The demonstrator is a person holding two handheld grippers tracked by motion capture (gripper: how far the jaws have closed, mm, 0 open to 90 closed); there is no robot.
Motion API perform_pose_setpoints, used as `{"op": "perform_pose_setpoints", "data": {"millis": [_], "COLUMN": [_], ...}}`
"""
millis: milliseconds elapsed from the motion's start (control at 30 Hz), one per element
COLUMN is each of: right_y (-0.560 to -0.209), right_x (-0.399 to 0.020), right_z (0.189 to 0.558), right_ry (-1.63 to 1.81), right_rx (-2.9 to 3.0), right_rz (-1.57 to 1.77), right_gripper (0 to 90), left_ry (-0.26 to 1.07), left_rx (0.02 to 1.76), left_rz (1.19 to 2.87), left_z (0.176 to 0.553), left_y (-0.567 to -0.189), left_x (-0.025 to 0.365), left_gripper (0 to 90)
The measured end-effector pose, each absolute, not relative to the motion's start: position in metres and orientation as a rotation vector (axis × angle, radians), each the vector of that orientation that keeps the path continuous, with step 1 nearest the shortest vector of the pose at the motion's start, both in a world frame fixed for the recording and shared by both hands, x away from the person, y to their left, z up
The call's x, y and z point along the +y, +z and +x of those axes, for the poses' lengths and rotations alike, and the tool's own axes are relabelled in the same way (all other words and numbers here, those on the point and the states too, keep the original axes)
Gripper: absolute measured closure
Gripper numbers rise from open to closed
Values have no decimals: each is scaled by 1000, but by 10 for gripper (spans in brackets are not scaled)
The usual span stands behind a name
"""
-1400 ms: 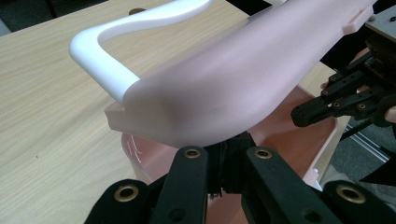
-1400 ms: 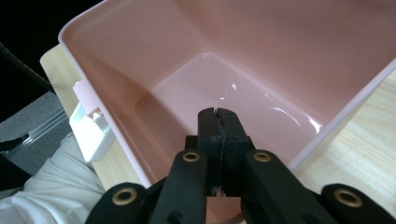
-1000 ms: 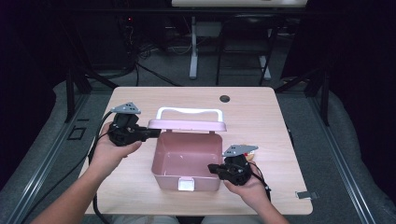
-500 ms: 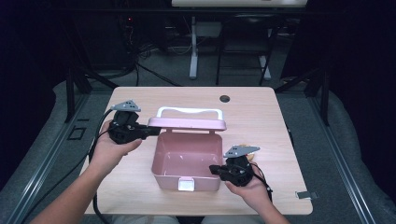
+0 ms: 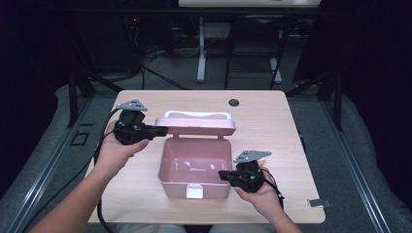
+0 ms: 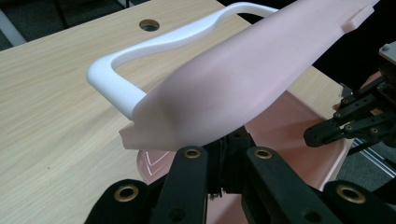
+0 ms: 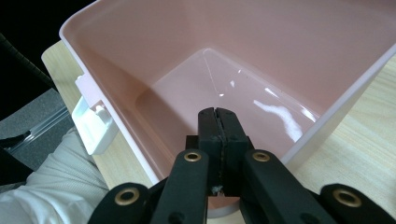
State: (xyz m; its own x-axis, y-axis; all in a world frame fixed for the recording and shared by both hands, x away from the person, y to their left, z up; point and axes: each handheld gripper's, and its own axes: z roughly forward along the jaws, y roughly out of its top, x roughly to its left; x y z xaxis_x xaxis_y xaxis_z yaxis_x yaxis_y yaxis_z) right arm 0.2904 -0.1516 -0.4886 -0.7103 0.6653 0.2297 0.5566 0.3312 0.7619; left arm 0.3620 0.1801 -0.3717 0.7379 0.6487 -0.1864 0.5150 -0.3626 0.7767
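Observation:
A pink box (image 5: 167, 187) stands open in the middle of the table, with a white latch (image 5: 194, 192) on its near wall. Its pink lid (image 5: 194, 127), with a white handle (image 5: 197, 114), leans forward over the back of the box. My left gripper (image 5: 163, 130) is shut, its tips at the lid's left end. In the left gripper view the lid (image 6: 243, 79) lies across the shut jaws and hides their tips. My right gripper (image 5: 221, 174) is shut, its tips (image 7: 219, 114) reaching over the box's right rim above the bare inside (image 7: 280, 46).
The light wood table (image 5: 272, 126) has a round cable hole (image 5: 234, 103) at the back. A small metal clip (image 5: 318, 203) lies at its near right corner. A white sleeve (image 7: 46, 196) is near the box's latch (image 7: 91, 126). Dark floor and desk legs surround the table.
The lid has tipped forward over the box, from more upright to leaning. My left gripper shifted slightly with it. The right gripper has stayed on the box's right rim.

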Motion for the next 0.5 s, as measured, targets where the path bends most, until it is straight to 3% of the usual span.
{"op": "perform_pose_setpoints", "data": {"millis": [500], "right_y": [-489], "right_x": [-153], "right_z": [292], "right_ry": [1336], "right_rx": [2457], "right_rz": [1139], "right_gripper": [900], "left_ry": [209], "left_rx": [908], "left_rz": [2020], "left_z": [378], "left_y": [-367], "left_x": [177], "left_gripper": [895]}}
